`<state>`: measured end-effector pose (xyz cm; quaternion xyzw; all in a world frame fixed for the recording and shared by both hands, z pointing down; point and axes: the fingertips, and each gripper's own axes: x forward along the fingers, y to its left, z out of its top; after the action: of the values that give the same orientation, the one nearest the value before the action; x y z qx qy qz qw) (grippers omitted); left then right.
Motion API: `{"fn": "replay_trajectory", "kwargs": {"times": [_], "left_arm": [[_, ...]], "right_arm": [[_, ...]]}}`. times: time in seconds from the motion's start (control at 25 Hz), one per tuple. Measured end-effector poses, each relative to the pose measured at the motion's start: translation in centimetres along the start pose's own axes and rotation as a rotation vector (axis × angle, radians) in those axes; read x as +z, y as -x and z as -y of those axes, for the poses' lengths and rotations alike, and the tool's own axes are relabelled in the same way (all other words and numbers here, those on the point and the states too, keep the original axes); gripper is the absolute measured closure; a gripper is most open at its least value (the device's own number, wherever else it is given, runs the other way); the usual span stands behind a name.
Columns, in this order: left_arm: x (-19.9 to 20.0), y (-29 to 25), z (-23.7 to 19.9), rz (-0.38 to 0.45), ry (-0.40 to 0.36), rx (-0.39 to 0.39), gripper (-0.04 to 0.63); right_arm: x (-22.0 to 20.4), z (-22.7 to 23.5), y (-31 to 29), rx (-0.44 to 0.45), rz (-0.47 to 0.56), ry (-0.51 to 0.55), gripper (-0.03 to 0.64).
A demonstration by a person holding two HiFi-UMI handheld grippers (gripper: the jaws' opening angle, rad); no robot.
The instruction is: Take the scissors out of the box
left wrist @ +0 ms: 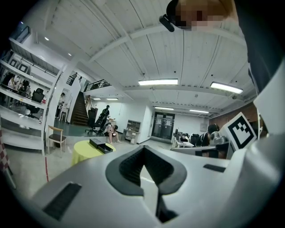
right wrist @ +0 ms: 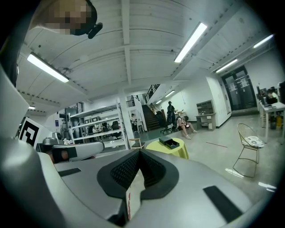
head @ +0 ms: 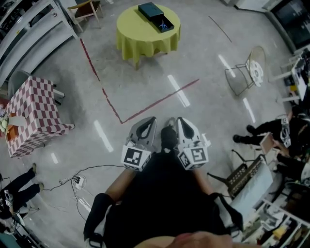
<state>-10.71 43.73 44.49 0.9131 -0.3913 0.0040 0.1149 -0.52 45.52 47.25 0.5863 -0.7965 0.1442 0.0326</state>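
L claw (head: 150, 120) & R claw (head: 179, 120) both shut, empty, side by side near; scissors (head: 164, 26) in box (head: 152, 12) on far table (head: 138, 41).

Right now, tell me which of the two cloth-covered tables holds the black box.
The round table with the yellow cloth, far ahead; the black rectangular box lies on it. The red-and-white checked table at left has none.
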Motion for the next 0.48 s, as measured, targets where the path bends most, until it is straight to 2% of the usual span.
{"fn": "replay_trajectory", "kwargs": {"times": [0.24, 0.48], "left_arm": [[0.4, -2.4, -2.6, 0.002, -0.008, 0.025, 0.598], [1.4, -8.2, -6.2, -0.001, -0.019, 0.064, 0.598]], "right_arm": [[0.7, 0.7, -4.0, 0.038, 0.013, 0.008, 0.620], [3.0, 4.4, -10.7, 0.069, 0.034, 0.002, 0.620]]}}
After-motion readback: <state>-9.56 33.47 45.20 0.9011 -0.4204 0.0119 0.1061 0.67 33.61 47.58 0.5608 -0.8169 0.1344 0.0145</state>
